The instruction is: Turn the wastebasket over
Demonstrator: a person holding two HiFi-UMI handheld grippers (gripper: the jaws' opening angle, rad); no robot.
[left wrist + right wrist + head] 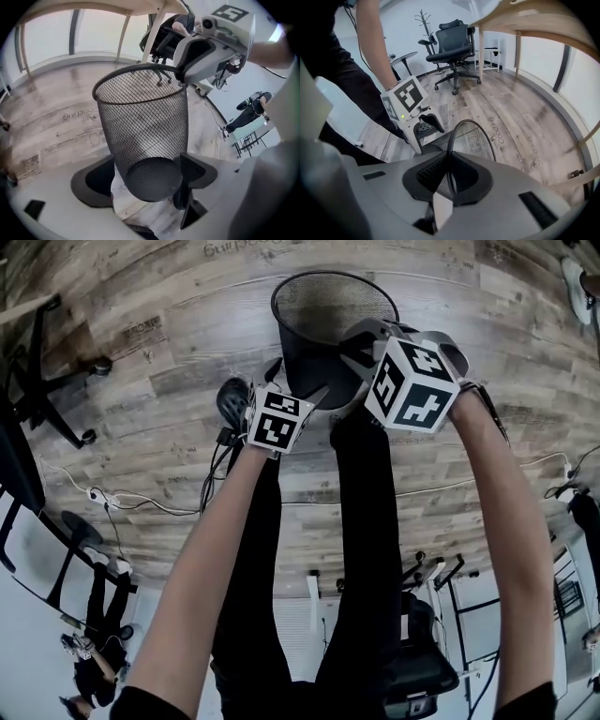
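Noted right gripper (447, 174) clamped on rim of wastebasket (472, 138), mesh wall pinched between jaws. Noted left gripper (149, 174) closed around its round base, mouth pointing away ahead. Judged a two-end hold, chosen to swing base over rim. Read "Coaching" in floor lettering (498, 131) beyond right jaws; could not read second word.

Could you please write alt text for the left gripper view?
A black mesh wastebasket is held tilted above the wooden floor, its round base clamped between the left gripper's jaws. The right gripper pinches its rim at upper right.
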